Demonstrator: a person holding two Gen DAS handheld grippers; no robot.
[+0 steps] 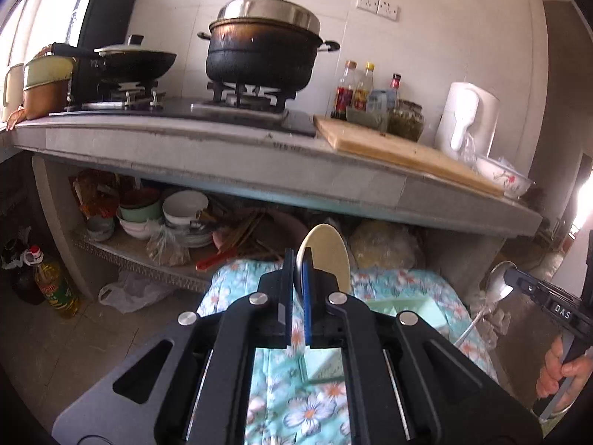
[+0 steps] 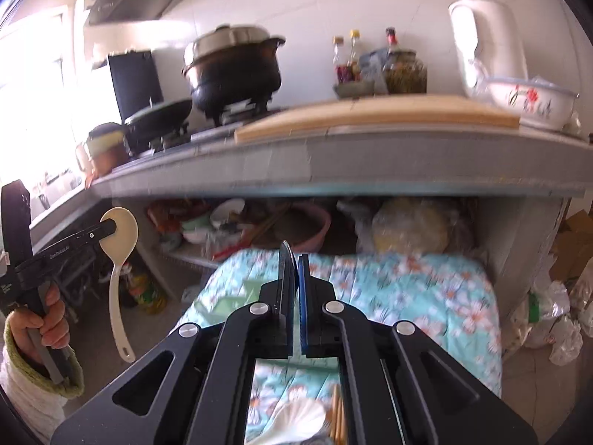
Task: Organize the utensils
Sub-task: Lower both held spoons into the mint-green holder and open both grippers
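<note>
My left gripper (image 1: 297, 270) is shut on the bowl of a cream plastic ladle (image 1: 326, 252), held in the air above the floral cloth (image 1: 296, 404). The same ladle (image 2: 120, 256) shows in the right wrist view, its handle hanging down from the left gripper (image 2: 111, 227). My right gripper (image 2: 295, 263) is shut on the bowl of a metal spoon, seen edge-on between the pads. That spoon (image 1: 498, 285) shows in the left wrist view, gripped by the right gripper (image 1: 513, 278). A mint green organizer tray (image 1: 411, 306) lies on the cloth. Wooden chopsticks (image 2: 338, 421) and a white spoon (image 2: 296, 422) lie below.
A grey counter (image 1: 259, 163) carries a black pot (image 1: 261, 52), a wok (image 1: 137, 61), a cutting board (image 1: 404, 152), bottles (image 1: 355, 89), a white kettle (image 1: 467, 118) and a flowered bowl (image 1: 502, 180). The shelf under it holds stacked bowls (image 1: 181, 215). An oil bottle (image 1: 52, 283) stands on the floor.
</note>
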